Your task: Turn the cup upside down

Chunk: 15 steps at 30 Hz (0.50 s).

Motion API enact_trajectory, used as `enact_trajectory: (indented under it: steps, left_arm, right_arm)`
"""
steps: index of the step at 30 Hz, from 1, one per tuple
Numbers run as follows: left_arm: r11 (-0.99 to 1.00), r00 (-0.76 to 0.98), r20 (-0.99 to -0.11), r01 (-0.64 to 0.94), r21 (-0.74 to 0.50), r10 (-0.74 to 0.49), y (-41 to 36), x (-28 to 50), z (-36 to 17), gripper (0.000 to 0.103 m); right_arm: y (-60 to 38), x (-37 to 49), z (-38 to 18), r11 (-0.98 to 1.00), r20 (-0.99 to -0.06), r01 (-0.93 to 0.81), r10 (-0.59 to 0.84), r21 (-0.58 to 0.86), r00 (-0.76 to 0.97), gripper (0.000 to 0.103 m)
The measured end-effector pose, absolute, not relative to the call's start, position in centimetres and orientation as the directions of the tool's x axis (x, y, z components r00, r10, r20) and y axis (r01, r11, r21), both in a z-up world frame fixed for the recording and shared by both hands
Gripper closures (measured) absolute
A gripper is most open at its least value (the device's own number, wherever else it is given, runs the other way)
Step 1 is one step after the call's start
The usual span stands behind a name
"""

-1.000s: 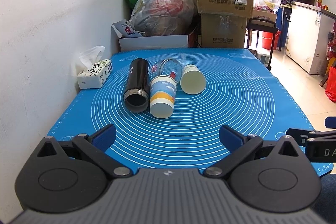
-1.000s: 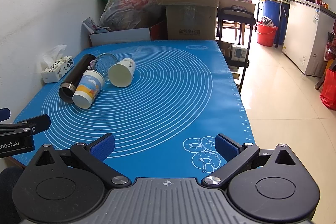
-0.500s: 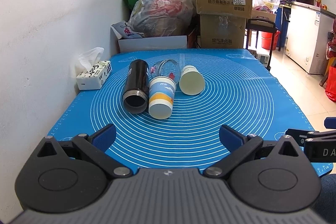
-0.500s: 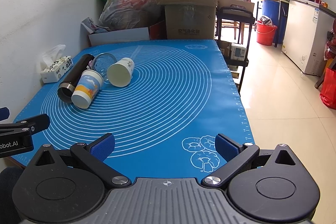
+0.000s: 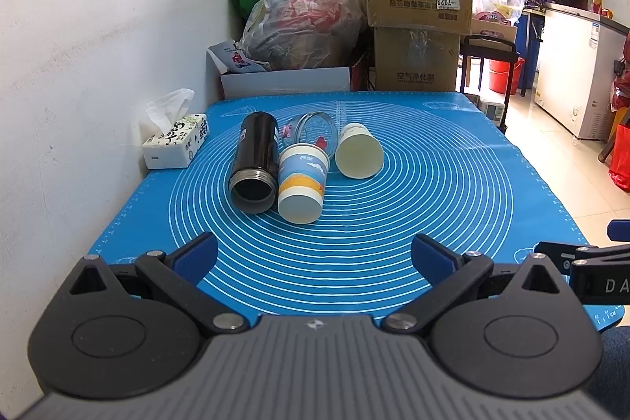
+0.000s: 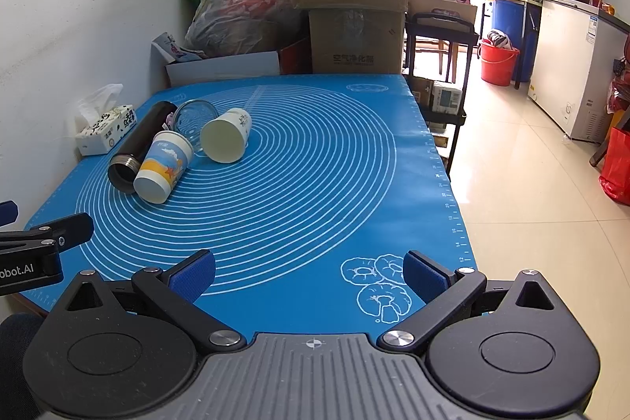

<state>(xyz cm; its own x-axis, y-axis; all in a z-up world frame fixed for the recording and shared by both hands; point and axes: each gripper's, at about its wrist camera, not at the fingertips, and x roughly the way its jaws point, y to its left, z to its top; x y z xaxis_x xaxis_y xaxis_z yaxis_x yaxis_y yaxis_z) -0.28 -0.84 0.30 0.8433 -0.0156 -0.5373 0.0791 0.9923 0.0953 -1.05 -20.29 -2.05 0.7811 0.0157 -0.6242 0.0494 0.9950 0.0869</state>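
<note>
Item: my left gripper (image 5: 314, 258), low centre of the left wrist view, jaws spread wide with nothing between them, hovering over the near edge of the blue mat (image 5: 413, 207).

Item: my right gripper (image 6: 309, 272), low centre of the right wrist view, jaws likewise wide apart and empty, above the mat's near right corner by the printed doughnut drawings (image 6: 378, 286).

Item: printed paper cup (image 5: 301, 184), blue and orange, centre of the left wrist view, lying on its side with its white base toward the lens. In the right wrist view it sits left of centre (image 6: 163, 170).

Item: cream paper cup (image 5: 358, 150), just right of the printed one, on its side, mouth facing the lens; apart from the printed cup.

Item: black flask (image 5: 254, 166), lying lengthwise, open threaded end toward the lens, touching the printed cup's left flank.

Item: clear glass jar (image 5: 315, 128), on its side behind the two cups, partly hidden.

Item: tissue box (image 5: 175, 140), left of centre, against the white wall (image 5: 98, 46).

Item: cardboard boxes (image 5: 417, 6), stacked at top centre beyond the mat's far edge.
</note>
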Motion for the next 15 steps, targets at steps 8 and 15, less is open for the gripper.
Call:
enact_trajectory:
  steps: [8, 15]
  left_arm:
    - [0.992, 0.848, -0.530, 0.077, 0.099, -0.013, -0.89, -0.25, 0.20, 0.000]
    - [0.992, 0.850, -0.527, 0.076, 0.101, -0.011, -0.92, -0.28, 0.16, 0.000]
  right_arm:
    - [-20.27, -1.07, -2.03, 0.995, -0.625, 0.050, 0.016, 0.087, 0.781, 0.001]
    - [-20.31, -1.05, -2.04, 0.995, -0.625, 0.049, 0.016, 0.087, 0.780, 0.001]
